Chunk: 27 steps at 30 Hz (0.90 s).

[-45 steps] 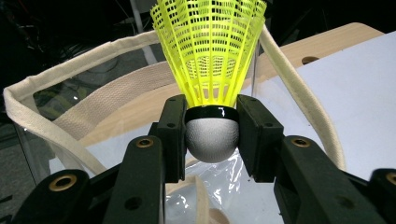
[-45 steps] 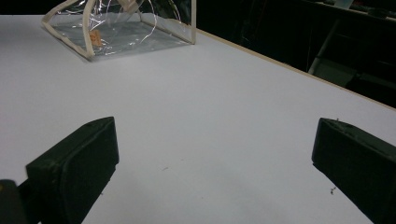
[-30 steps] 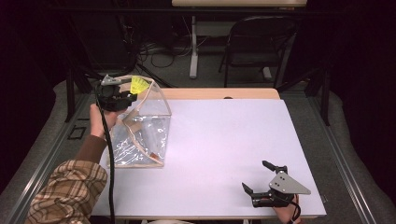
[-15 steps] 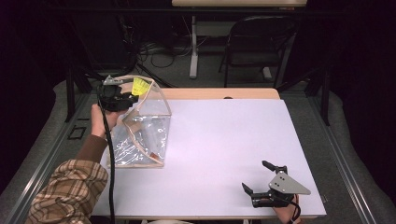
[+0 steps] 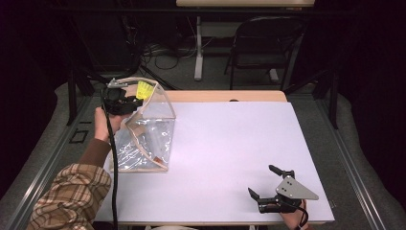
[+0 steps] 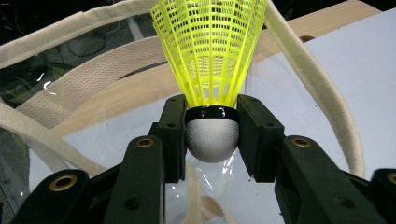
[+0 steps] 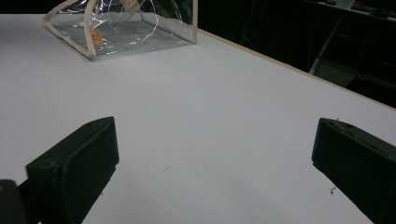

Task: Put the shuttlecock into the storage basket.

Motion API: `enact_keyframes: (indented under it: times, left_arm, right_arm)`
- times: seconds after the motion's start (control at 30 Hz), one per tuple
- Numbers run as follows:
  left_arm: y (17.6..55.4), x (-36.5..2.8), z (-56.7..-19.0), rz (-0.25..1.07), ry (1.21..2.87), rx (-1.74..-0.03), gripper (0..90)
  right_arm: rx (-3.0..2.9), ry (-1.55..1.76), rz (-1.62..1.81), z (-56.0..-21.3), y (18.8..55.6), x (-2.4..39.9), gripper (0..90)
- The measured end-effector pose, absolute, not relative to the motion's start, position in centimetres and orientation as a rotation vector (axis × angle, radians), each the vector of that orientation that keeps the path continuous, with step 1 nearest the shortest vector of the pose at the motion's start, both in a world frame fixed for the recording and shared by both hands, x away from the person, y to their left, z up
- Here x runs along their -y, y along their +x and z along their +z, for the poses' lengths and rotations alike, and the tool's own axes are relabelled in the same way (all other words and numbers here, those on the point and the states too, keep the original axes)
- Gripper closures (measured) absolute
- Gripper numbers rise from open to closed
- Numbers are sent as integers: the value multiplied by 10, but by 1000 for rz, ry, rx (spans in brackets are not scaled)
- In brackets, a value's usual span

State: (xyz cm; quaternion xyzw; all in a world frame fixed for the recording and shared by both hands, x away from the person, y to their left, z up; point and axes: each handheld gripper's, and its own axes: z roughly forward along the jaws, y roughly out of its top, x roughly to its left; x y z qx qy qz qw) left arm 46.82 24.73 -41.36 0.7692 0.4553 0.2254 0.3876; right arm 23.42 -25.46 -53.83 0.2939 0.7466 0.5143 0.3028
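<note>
A yellow shuttlecock (image 6: pixel 210 51) with a grey-white cork is clamped by its cork between the jaws of my left gripper (image 6: pixel 211 135). In the high view the left gripper (image 5: pixel 128 103) holds the shuttlecock (image 5: pixel 144 89) at the top opening of a clear plastic bag (image 5: pixel 146 136) with beige cloth trim, standing on the table's left side. The bag's trim (image 6: pixel 322 93) curves around the shuttlecock. My right gripper (image 5: pixel 270 182) rests near the table's front right edge, jaws wide apart with nothing between them. The bag (image 7: pixel 121 25) lies far ahead in the right gripper view.
The white tabletop (image 5: pixel 230 143) stretches between the bag and the right gripper, with a wooden strip (image 5: pixel 225 96) along its far edge. A black folding chair (image 5: pixel 263 48) and cables stand on the floor behind. A cable (image 5: pixel 114 163) trails from the left gripper.
</note>
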Motion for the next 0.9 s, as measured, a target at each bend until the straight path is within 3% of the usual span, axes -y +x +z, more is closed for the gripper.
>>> enact_keyframes:
  times: [0.2,0.67,0.9]
  left_arm:
    - [469,-249,-414,574,1952,-1172,625]
    - [458,-257,-407,552,1891,-1124,215]
    - [443,-260,-400,577,1871,-1103,113]
  right_arm:
    - [-1981,772,1362,-538,234,254,0]
    - [-1983,777,1362,-539,235,255,0]
    - [-1982,776,1369,-540,237,256,0]
